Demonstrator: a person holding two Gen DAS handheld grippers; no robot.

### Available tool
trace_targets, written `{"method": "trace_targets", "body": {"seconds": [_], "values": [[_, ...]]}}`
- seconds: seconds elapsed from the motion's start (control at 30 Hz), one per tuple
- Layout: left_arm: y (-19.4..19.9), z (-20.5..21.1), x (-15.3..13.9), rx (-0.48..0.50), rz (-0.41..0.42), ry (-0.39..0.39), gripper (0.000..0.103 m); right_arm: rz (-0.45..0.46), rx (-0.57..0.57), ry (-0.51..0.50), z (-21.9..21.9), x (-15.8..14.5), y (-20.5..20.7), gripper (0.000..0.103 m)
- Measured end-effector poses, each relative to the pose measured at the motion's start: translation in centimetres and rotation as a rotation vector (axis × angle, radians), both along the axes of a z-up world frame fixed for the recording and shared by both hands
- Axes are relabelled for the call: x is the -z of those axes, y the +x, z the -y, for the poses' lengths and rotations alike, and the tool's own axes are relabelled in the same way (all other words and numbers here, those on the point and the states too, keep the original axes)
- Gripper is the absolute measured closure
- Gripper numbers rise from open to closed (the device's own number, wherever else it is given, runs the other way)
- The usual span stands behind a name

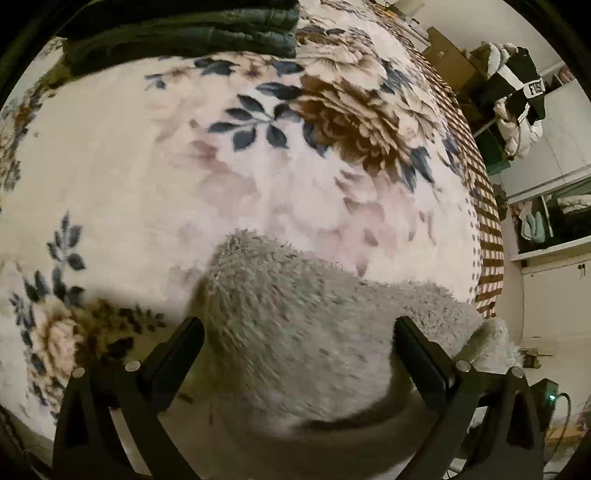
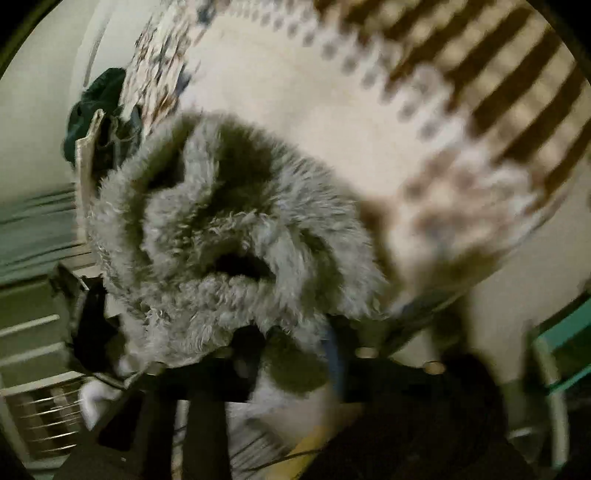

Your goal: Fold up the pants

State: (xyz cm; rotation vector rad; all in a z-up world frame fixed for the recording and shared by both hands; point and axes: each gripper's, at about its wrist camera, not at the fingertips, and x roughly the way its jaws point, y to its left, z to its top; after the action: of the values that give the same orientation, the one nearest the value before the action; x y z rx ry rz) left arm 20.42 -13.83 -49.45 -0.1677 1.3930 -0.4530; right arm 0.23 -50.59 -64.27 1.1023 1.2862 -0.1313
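On a bed (image 1: 110, 177) under a floral blanket, grey fleece pants (image 1: 295, 325) hang bunched between open left tongs (image 1: 299, 354) and right tongs (image 2: 295, 350) seemingly pinching them, blur hiding their jaws; spreading them flat likely comes next.

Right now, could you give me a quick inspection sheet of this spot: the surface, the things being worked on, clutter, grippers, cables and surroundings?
Surface: floral blanket over a bed, with a brown checked border.
Job's things: fluffy grey pants bunched on the blanket; blurred in the right view.
Clutter: dark green folded fabric at the far end.
Grippers: left gripper open, fingers either side of the pants; right gripper buried in the fluff, state unclear.
Cables: one cable beside a device with a green light.
Surroundings: clothes heap, white cupboards.
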Motion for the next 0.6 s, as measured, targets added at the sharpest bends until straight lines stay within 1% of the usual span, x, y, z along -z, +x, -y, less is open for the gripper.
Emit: {"method": "trace_targets", "body": {"seconds": [0.07, 0.1, 0.13, 0.17, 0.2, 0.27, 0.3, 0.33, 0.37, 0.4, 0.43, 0.5, 0.53, 0.57, 0.6], "values": [[-0.1, 0.5, 0.1, 0.008, -0.011, -0.014, 0.000, -0.065, 0.050, -0.042, 1.6, 0.5, -0.9, 0.084], [-0.3, 0.9, -0.3, 0.015, -0.005, -0.002, 0.000, -0.110, 0.067, -0.054, 2.5, 1.0, -1.4, 0.084], [-0.5, 1.2, -0.8, 0.020, -0.004, 0.011, 0.000, -0.145, 0.062, -0.084, 2.9, 1.2, -1.5, 0.085], [-0.4, 1.4, -1.3, 0.021, -0.004, 0.008, 0.000, -0.190, 0.039, -0.144, 3.2, 1.0, -1.5, 0.085], [-0.6, 1.4, -2.1, 0.021, 0.005, 0.000, 0.000, -0.194, 0.036, -0.133, 3.5, 1.0, -1.6, 0.084], [-0.8, 1.6, -4.0, 0.033, 0.032, -0.023, 0.000, -0.156, 0.079, -0.033, 3.9, 0.4, -2.1, 0.059], [-0.8, 2.1, -5.1, 0.050, 0.054, -0.033, 0.000, -0.135, 0.102, -0.025, 4.1, -0.4, -2.3, 0.035], [-0.8, 2.9, -6.1, 0.078, 0.080, -0.035, 0.000, -0.084, 0.124, -0.007, 4.0, -1.4, -2.5, 0.023], [-0.6, 3.8, -6.4, 0.106, 0.092, -0.031, 0.000, -0.037, 0.136, 0.027, 3.8, -2.0, -2.4, 0.021], [-0.4, 5.2, -6.7, 0.160, 0.102, -0.022, 0.000, 0.008, 0.147, 0.080, 3.6, -2.5, -2.2, 0.021], [-0.2, 6.5, -6.7, 0.207, 0.108, -0.011, 0.000, 0.020, 0.152, 0.112, 3.1, -2.6, -2.0, 0.021], [0.2, 10.3, -5.8, 0.367, 0.107, 0.025, 0.000, 0.021, 0.168, 0.166, 2.1, -2.0, -1.3, 0.021], [0.3, 12.1, -4.8, 0.452, 0.094, 0.046, 0.000, 0.014, 0.175, 0.197, 1.4, -1.4, -0.9, 0.021], [0.2, 14.5, -3.3, 0.571, 0.062, 0.085, 0.002, 0.006, 0.184, 0.225, 0.7, -0.7, -0.5, 0.021], [-0.1, 16.0, -2.2, 0.655, 0.042, 0.113, 0.006, 0.002, 0.196, 0.248, 0.0, 0.1, -0.3, 0.021]]}}
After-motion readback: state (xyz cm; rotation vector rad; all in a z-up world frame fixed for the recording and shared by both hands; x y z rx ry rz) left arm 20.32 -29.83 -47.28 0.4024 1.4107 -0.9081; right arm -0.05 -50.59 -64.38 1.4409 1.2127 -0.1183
